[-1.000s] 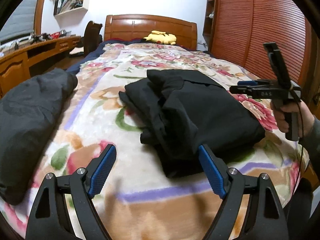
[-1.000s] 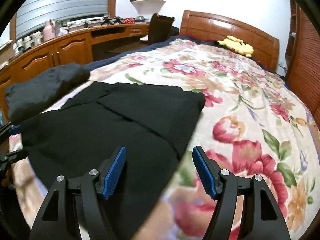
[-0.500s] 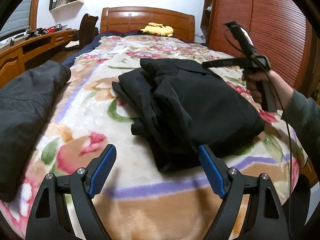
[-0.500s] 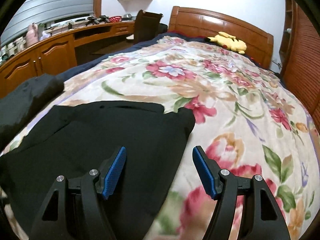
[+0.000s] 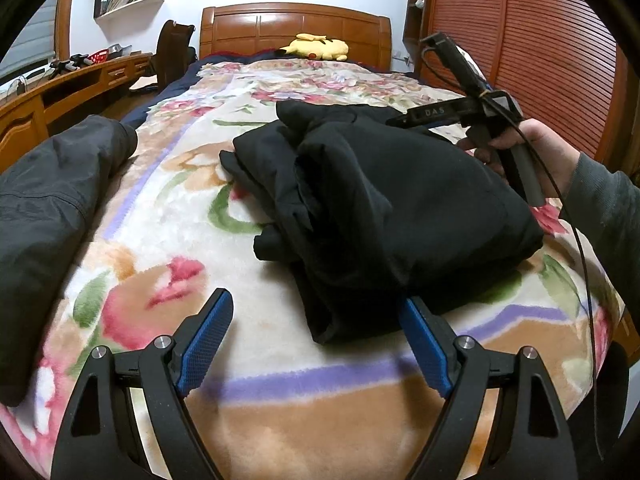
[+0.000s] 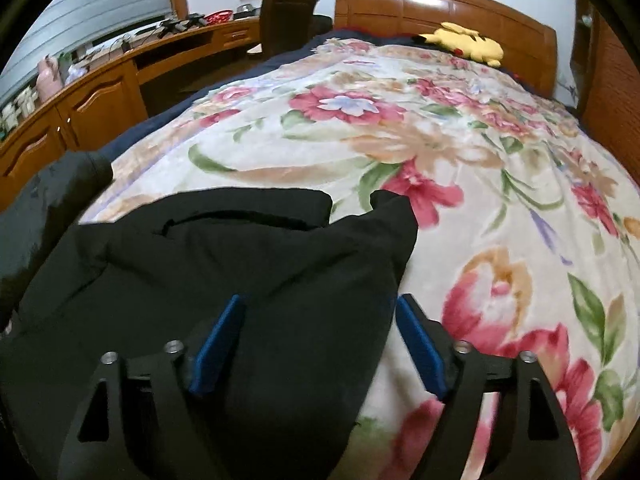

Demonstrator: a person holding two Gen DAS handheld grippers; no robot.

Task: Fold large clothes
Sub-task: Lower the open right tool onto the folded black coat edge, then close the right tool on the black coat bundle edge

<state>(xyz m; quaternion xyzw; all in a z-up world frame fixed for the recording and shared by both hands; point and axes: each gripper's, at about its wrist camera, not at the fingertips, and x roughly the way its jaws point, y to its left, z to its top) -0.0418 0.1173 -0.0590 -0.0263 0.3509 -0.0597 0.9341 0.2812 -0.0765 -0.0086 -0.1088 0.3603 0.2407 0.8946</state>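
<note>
A black garment (image 5: 380, 200), folded into a thick bundle, lies on the floral blanket (image 5: 160, 216) of a bed. My left gripper (image 5: 316, 340) hovers open at the bundle's near corner, and the cloth edge sits just beyond its right pad. A person's hand holds my right gripper (image 5: 404, 121) over the far right side of the bundle. In the right wrist view the right gripper (image 6: 320, 336) has its jaws opening above the black garment's (image 6: 240, 260) edge. The cloth lies below and between the pads, which do not press on it.
A second dark grey garment (image 5: 48, 200) lies along the bed's left edge. A yellow plush toy (image 5: 316, 46) rests by the wooden headboard (image 5: 296, 24). A wooden desk (image 5: 60, 92) and a chair (image 5: 172, 52) stand to the left, and louvred wardrobe doors (image 5: 540, 40) to the right.
The right gripper has travelled along the black garment toward its far right edge, and its jaws now stand wider. The left gripper has stayed nearly still and open.
</note>
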